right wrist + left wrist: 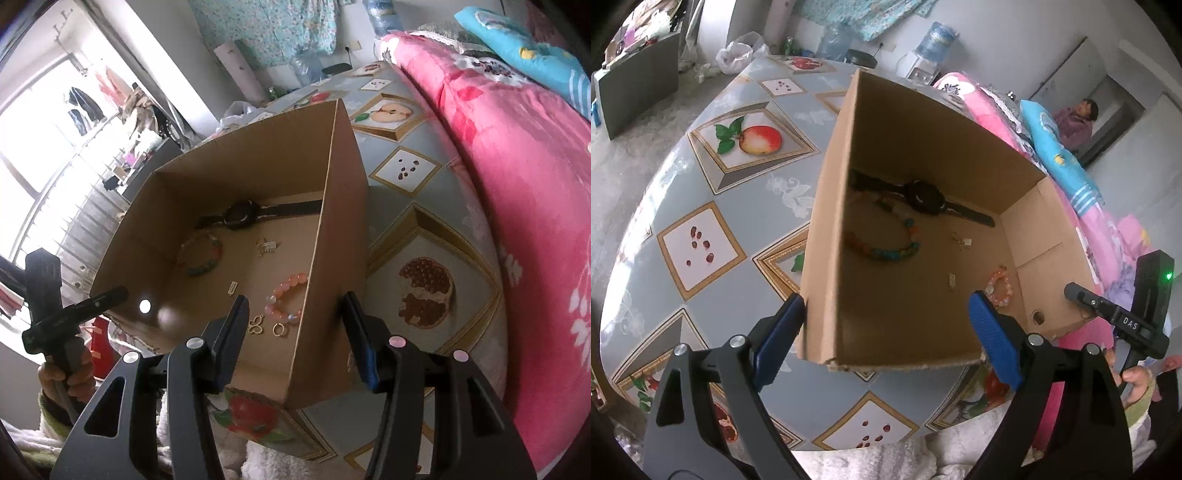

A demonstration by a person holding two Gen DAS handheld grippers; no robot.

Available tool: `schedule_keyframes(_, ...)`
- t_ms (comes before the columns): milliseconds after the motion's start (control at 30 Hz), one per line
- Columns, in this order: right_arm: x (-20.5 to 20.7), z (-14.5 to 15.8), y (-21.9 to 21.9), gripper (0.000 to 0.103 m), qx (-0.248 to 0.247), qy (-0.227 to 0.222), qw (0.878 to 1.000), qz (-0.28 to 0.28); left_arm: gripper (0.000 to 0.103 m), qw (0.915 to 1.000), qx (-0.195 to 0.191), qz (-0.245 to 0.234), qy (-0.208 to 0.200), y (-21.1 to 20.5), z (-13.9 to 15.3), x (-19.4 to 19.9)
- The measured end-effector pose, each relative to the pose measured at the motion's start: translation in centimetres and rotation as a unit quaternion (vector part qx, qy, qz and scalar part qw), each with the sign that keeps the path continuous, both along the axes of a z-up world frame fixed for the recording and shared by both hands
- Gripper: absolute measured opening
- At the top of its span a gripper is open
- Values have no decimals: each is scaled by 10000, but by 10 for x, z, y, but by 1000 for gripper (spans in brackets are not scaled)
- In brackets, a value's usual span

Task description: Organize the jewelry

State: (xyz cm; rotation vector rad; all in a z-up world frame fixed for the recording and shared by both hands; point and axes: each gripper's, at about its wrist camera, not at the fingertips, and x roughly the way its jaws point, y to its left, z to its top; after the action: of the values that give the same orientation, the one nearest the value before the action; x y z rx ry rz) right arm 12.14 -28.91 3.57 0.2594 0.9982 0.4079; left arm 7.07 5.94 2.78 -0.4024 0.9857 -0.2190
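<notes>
The cardboard box (923, 155) is straddled at its near corners by both tongs, left (886, 332) and right (295, 332), each open and gripping nothing. Inside are seen a watch (242, 216), two bead bracelets and small gold pieces. Sorting appears finished; moving the box on the surface (701, 221) would call for a wall grip.
</notes>
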Motion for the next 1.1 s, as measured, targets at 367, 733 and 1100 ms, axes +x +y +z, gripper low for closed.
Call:
schedule_keyframes(367, -67, 45, -14, 75, -583, -1366, 9885, -274, 93, 9811, 987, 747, -1489, 6, 54, -68)
schedule_keyframes(733, -106, 46, 41, 96, -1202, -1552, 9805, 122, 95, 9730, 1935, 490, -1157, -49, 60, -98)
schedule_keyframes(1100, -111, 39, 49, 96, -1331, -1409, 9788, -662, 95, 9701, 2247, 204, -892, -91, 53, -80)
